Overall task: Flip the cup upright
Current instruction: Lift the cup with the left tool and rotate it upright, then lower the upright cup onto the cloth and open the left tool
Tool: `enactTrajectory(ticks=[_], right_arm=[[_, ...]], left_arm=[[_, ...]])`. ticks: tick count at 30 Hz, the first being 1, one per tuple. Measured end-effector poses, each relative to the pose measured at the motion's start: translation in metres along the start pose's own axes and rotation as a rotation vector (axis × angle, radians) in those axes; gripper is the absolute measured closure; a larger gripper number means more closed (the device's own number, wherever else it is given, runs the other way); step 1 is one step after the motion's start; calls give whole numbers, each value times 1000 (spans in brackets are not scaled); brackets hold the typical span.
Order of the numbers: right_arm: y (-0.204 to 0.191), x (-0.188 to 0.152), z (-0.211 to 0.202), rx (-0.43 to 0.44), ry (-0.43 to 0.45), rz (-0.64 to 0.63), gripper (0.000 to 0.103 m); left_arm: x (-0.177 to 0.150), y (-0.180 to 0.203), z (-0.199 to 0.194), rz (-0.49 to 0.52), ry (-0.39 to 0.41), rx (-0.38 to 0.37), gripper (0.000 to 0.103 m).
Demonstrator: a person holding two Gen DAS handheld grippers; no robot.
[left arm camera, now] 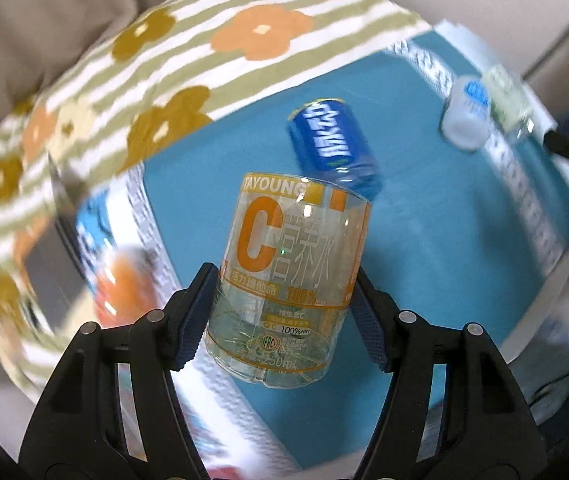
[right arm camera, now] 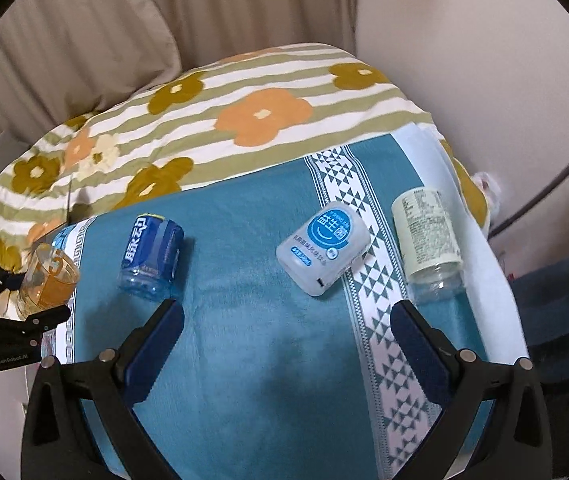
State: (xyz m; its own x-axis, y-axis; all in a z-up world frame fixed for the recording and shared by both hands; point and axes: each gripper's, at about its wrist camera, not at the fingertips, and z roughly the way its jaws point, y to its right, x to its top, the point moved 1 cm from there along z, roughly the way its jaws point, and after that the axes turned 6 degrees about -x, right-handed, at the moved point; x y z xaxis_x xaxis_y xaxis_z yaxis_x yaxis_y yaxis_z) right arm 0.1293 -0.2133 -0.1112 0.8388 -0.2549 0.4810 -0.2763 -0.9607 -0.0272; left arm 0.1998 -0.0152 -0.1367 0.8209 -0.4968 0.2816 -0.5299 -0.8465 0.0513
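Note:
My left gripper (left arm camera: 284, 312) is shut on a clear cup with an orange "C" label (left arm camera: 290, 276), held tilted above the teal cloth (left arm camera: 444, 240). The right wrist view shows the same cup (right arm camera: 46, 280) in the left gripper (right arm camera: 24, 300) at the cloth's left edge. My right gripper (right arm camera: 286, 336) is open and empty over the middle of the teal cloth (right arm camera: 252, 340). A blue cup (right arm camera: 151, 256) lies on its side on the cloth; it also shows in the left wrist view (left arm camera: 334, 146).
A white and blue cup (right arm camera: 322, 248) and a pale yellow-labelled cup (right arm camera: 428, 240) lie on their sides at the cloth's right. A flowered striped blanket (right arm camera: 220, 120) lies behind. Curtain and wall stand at the back.

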Motion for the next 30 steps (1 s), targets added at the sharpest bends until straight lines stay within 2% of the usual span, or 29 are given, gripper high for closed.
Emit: enactTrajectory(ticks=[6, 12, 22, 30], right_arm=[[16, -8, -4, 52, 5, -53, 0], [28, -18, -3, 99, -2, -104, 0], [47, -31, 16, 107, -49, -116, 0], [56, -40, 25, 115, -79, -119, 0]], left_arm=[[-17, 34, 4, -273, 36, -118, 33], [-29, 65, 20, -476, 44, -179, 33], [-39, 92, 61, -597, 1, -191, 33], [-48, 101, 75, -640, -10, -179, 32]])
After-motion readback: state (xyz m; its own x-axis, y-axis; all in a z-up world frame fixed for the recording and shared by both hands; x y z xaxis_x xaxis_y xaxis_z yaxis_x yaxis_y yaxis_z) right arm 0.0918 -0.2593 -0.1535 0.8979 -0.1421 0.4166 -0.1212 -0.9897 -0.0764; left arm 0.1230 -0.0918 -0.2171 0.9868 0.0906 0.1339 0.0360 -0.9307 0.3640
